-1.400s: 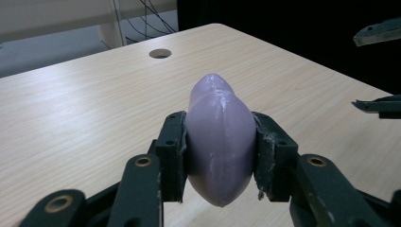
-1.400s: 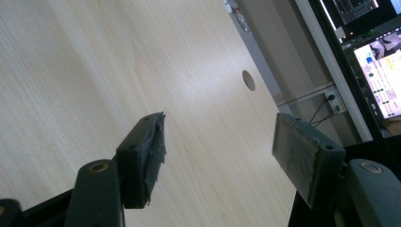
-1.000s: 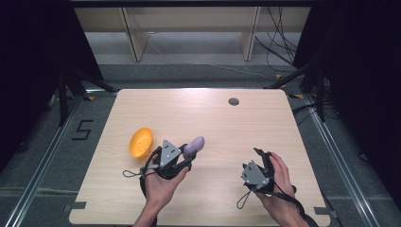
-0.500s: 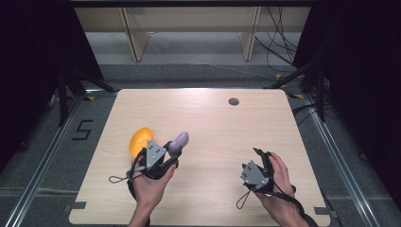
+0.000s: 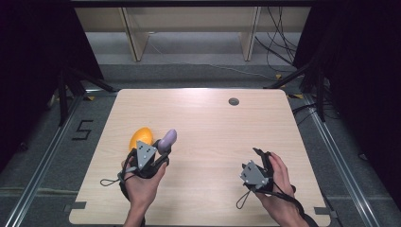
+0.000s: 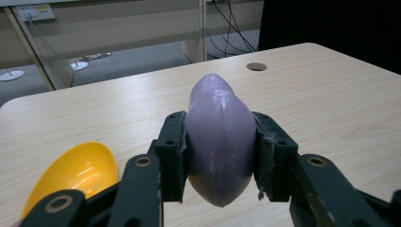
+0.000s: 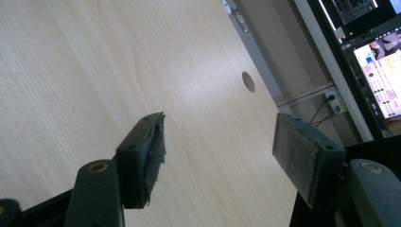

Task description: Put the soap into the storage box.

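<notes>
A smooth purple egg-shaped piece (image 6: 220, 137) is clamped between the two black pads of my left gripper (image 6: 219, 156), which is shut on it above the table. From above, that purple piece (image 5: 168, 140) sticks out past the left gripper (image 5: 161, 150) at the table's front left. An orange bowl-like shell (image 5: 141, 137) lies on the wood just left of it; the same shell (image 6: 75, 172) sits low and to the left of the jaws. My right gripper (image 5: 261, 159) rests at the front right, and its jaws (image 7: 227, 151) stand open with nothing between them.
The light wooden table (image 5: 208, 123) has a round cable hole (image 5: 233, 101) near its far edge. Wooden shelf legs and cables stand on the grey floor behind it. A monitor glows at the far right in the right gripper view.
My left gripper has carried the purple piece leftward and toward the front edge, closer to the orange shell. The right hand has stayed where it was.
</notes>
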